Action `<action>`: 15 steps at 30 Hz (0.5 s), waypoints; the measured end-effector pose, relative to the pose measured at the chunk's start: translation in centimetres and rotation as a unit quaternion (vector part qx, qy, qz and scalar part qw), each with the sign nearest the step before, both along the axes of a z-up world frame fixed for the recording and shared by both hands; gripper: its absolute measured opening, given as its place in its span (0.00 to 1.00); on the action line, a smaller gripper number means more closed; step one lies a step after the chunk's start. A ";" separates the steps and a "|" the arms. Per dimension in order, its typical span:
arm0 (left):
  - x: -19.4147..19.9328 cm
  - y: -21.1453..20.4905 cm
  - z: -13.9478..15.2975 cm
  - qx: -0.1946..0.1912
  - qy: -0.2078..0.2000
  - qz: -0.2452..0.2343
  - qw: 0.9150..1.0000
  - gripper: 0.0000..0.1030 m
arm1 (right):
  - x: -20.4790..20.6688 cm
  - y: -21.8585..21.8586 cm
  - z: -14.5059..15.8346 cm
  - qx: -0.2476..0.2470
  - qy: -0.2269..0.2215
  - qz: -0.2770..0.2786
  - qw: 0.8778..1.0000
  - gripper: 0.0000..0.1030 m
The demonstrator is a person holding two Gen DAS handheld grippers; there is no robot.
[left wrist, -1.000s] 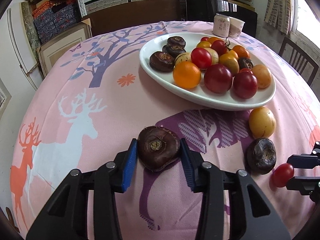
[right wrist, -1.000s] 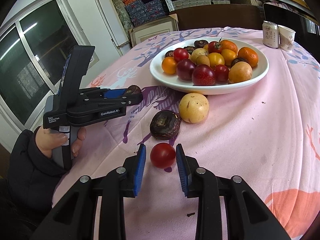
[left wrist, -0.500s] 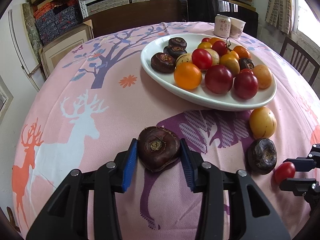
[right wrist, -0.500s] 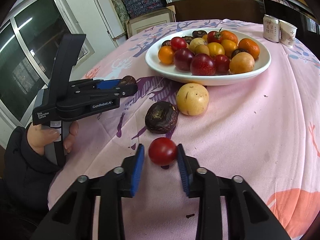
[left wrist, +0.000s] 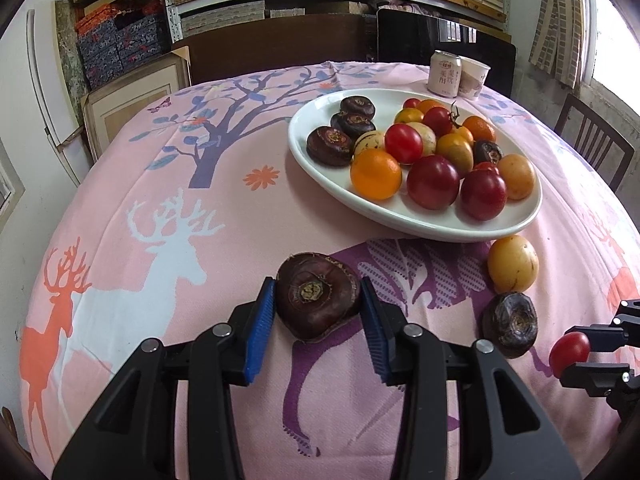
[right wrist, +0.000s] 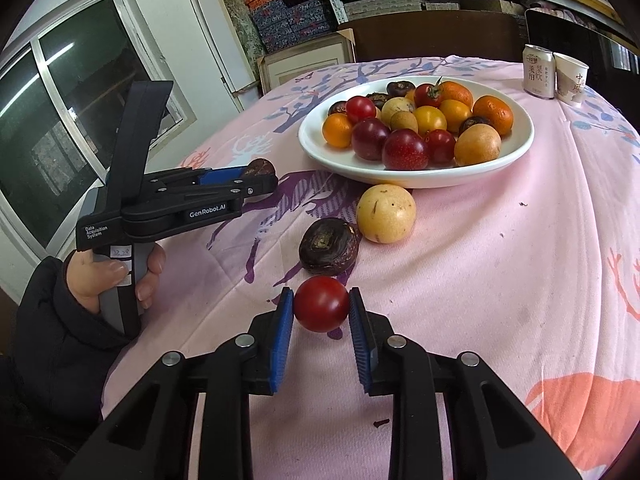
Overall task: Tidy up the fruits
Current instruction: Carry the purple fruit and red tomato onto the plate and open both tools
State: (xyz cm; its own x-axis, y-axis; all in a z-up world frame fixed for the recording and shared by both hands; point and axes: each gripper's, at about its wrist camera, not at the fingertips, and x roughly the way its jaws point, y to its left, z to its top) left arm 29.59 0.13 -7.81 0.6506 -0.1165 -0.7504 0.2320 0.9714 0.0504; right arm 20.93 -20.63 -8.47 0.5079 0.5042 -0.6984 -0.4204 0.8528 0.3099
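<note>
My left gripper (left wrist: 318, 306) is shut on a dark brown water chestnut (left wrist: 318, 295) and holds it just above the pink cloth. It also shows in the right wrist view (right wrist: 260, 170). My right gripper (right wrist: 320, 312) is shut on a red cherry tomato (right wrist: 321, 303), lifted a little off the cloth; the tomato also shows in the left wrist view (left wrist: 569, 354). A white oval plate (left wrist: 404, 216) piled with several fruits stands further back. A yellow fruit (right wrist: 386, 213) and a second water chestnut (right wrist: 329, 246) lie on the cloth in front of the plate.
A drink can (right wrist: 539, 71) and a paper cup (right wrist: 571, 78) stand behind the plate. The round table wears a pink deer-print cloth (left wrist: 160, 216). Shelves, boxes and framed boards stand beyond it, a window on the left, a wooden chair (left wrist: 592, 148) on the right.
My right gripper has closed on the cherry tomato and lifted it slightly. My left gripper has risen a little with the water chestnut still in it.
</note>
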 end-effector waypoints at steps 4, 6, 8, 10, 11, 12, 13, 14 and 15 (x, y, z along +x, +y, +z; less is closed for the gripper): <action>0.2 0.5 0.1 -0.007 -0.001 0.010 1.000 0.40 | -0.1 -0.5 0.2 0.006 -0.005 -0.005 1.000 0.27; 0.2 0.8 0.2 -0.013 -0.004 0.014 1.000 0.40 | -0.2 -1.0 0.4 0.011 -0.008 -0.010 1.000 0.27; 0.2 1.1 0.4 -0.021 -0.007 0.017 1.000 0.40 | -0.3 -1.8 0.9 0.013 -0.020 -0.018 1.000 0.27; 0.1 1.3 0.9 -0.036 -0.013 0.017 0.999 0.40 | -0.4 -2.7 2.1 0.012 -0.040 -0.029 0.999 0.27; 0.0 1.4 1.3 -0.044 -0.018 0.017 0.999 0.40 | -0.3 -3.4 2.9 0.016 -0.052 -0.037 0.998 0.27; -0.1 1.4 1.8 -0.056 -0.024 0.016 0.998 0.40 | -0.2 -4.0 3.8 0.019 -0.062 -0.043 0.997 0.27; -0.1 1.3 2.3 -0.066 -0.030 0.013 0.997 0.40 | 0.0 -4.7 4.7 0.019 -0.075 -0.050 0.996 0.27; 0.1 1.1 2.9 -0.072 -0.036 0.010 0.997 0.40 | 0.4 -5.4 6.0 0.019 -0.093 -0.059 0.994 0.27; 0.5 0.7 3.5 -0.075 -0.039 0.005 0.996 0.40 | 0.8 -6.0 7.1 0.019 -0.108 -0.066 0.992 0.27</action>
State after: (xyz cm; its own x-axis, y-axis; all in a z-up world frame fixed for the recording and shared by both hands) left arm 30.10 0.82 -4.30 0.7079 -0.2168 -0.6722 0.2235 0.9716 -0.0780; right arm 21.73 -26.60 -1.37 0.7068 0.4476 -0.5479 -0.3663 0.8941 0.2579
